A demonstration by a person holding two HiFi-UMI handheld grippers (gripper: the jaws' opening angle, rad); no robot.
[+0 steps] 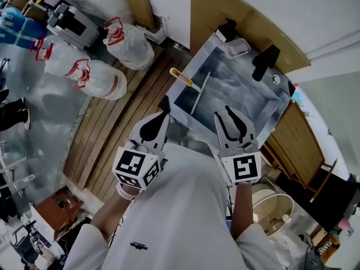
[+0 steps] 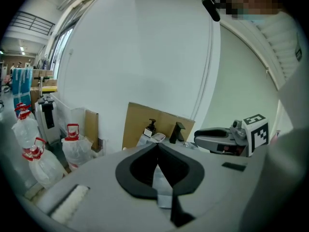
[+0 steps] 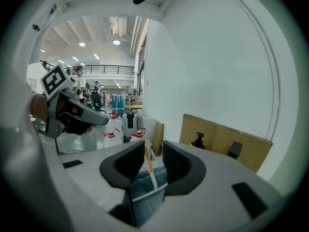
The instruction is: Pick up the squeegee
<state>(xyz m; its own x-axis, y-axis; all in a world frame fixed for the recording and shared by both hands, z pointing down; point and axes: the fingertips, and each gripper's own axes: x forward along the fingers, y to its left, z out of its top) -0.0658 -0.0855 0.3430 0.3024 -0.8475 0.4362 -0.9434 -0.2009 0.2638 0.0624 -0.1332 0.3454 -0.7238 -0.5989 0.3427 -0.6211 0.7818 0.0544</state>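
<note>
The squeegee (image 1: 191,89), with an orange handle and a long pale blade, lies across the left part of a steel sink (image 1: 209,43). Both grippers hover at the sink's near edge, apart from it. My left gripper (image 1: 164,113) is shut with nothing in it; in the left gripper view (image 2: 157,147) its jaw tips touch. My right gripper (image 1: 223,115) is open. In the right gripper view (image 3: 153,149) the squeegee (image 3: 147,162) shows through the gap between the jaws, farther off and lower.
A black faucet (image 1: 265,61), a soap bottle (image 1: 227,30) and a white dish (image 1: 236,48) stand at the sink's back edge before a cardboard panel (image 1: 253,24). Water jugs (image 1: 95,77) sit on the wooden floor at left.
</note>
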